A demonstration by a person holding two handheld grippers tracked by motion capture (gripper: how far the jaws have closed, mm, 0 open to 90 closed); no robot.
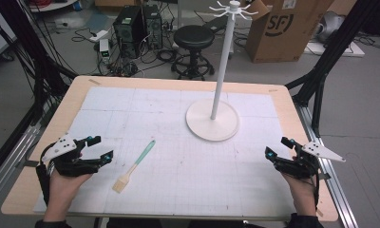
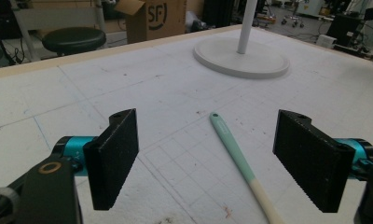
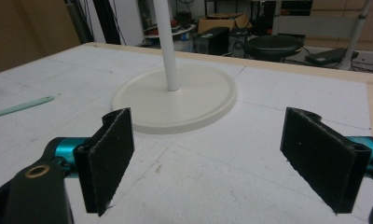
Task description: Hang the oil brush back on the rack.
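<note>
Closest in, the left hand-held gripper sits low over the near-left part of the bench, jaws wide apart with nothing between them. The pastry brush lies flat on the white gridded mat just to its right, not touching it; bristles point toward the person, mint handle angles away toward the stand. In the left gripper view the handle runs up between the two pads, a bit nearer the right one. Nothing blocks the way to it. Further out is the white hanger stand, round base on the mat, well apart from the brush. The right hand-held gripper hovers at the near-right, jaws also apart and empty, facing the stand base.
</note>
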